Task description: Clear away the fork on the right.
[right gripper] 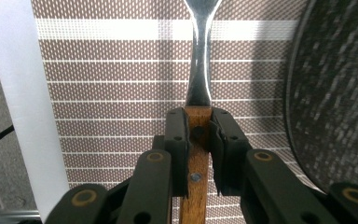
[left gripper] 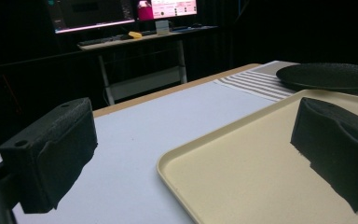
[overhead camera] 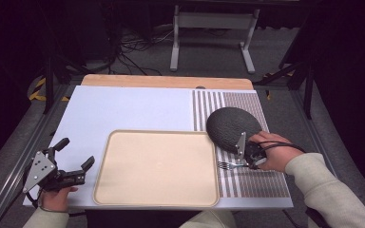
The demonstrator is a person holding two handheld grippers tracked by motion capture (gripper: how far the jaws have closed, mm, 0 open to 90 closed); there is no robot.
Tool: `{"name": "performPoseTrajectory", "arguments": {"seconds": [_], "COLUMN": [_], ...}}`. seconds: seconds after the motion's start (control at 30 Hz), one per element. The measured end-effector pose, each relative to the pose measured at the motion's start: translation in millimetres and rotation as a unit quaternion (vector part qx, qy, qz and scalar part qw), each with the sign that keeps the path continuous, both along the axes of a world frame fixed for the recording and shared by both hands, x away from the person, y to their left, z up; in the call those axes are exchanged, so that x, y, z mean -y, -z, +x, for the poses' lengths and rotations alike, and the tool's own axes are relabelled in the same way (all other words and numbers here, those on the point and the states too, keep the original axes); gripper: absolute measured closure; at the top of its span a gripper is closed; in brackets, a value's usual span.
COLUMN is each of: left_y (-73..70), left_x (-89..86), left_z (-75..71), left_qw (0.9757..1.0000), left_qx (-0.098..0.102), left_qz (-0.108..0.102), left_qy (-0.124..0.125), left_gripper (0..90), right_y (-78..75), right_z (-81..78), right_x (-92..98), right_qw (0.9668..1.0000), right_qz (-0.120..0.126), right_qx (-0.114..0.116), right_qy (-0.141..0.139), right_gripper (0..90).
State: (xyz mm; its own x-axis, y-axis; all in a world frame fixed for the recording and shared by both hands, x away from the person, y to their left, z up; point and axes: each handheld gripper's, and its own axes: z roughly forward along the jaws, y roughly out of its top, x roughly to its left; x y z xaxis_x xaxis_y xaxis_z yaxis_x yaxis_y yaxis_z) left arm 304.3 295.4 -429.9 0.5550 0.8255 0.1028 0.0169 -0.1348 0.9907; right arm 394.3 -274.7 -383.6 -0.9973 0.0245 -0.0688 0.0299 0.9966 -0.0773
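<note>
Right now your right tool point(right gripper: 198, 122) is clenched on the wood-handled metal fork point(right gripper: 199, 84), its two black jaws pressed flat against either side of the brown handle just below where the steel neck begins. That low grip near the neck looks chosen for control: it should keep the tines steady as you carry the fork. In the high view the fork point(overhead camera: 229, 165) lies low over the brown-and-white striped woven placemat point(overhead camera: 254, 183), tines pointing toward the empty beige rectangular plastic tray point(overhead camera: 156, 167), with the dark textured round plate point(overhead camera: 231, 127) just beyond your right hand point(overhead camera: 273, 151). Whether the fork rests on the mat or is raised a little off it cannot be told. Your left tool point(overhead camera: 74, 153) waits released at the left edge of the pale blue bench point(overhead camera: 123, 111), jaws spread wide, one over the bench and one over the tray's near corner in its own view, probably parked clear of the work. Much is cut off: the right gripper view crops the tines at the top and the handle's end at the bottom, and shows the plate point(right gripper: 340, 93) as a mere arc. The left gripper view catches a far sliver of the plate point(left gripper: 328, 77) beyond the tray point(left gripper: 242, 158), and the room behind is too dark to read.
</note>
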Motion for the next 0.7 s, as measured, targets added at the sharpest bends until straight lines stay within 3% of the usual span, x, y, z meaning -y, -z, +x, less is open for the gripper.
{"name": "performPoseTrajectory", "arguments": {"seconds": [0.4, 0.5, 0.7], "left_y": [0.1, 0.1, -0.1], "left_x": [0.2, 0.1, -0.1], "left_z": [0.0, 0.0, -0.2], "left_qw": [1.0, 1.0, 1.0], "left_qx": [0.0, -0.001, 0.0], "left_qz": [0.0, -0.001, -0.001], "left_qy": [-0.001, -0.001, -0.002], "left_gripper": [0.8, 0.8, 0.8], "right_y": [-24.4, -32.4, -40.2], "right_z": [0.5, 0.9, 1.9], "right_x": [-1.9, -3.8, -6.9], "right_qw": [0.9992, 0.9983, 0.9973], "right_qz": [0.018, 0.032, 0.043], "right_qx": [0.021, 0.03, 0.042], "right_qy": [0.028, 0.039, 0.042], "right_gripper": [77.6, 77.6, 77.6]}}
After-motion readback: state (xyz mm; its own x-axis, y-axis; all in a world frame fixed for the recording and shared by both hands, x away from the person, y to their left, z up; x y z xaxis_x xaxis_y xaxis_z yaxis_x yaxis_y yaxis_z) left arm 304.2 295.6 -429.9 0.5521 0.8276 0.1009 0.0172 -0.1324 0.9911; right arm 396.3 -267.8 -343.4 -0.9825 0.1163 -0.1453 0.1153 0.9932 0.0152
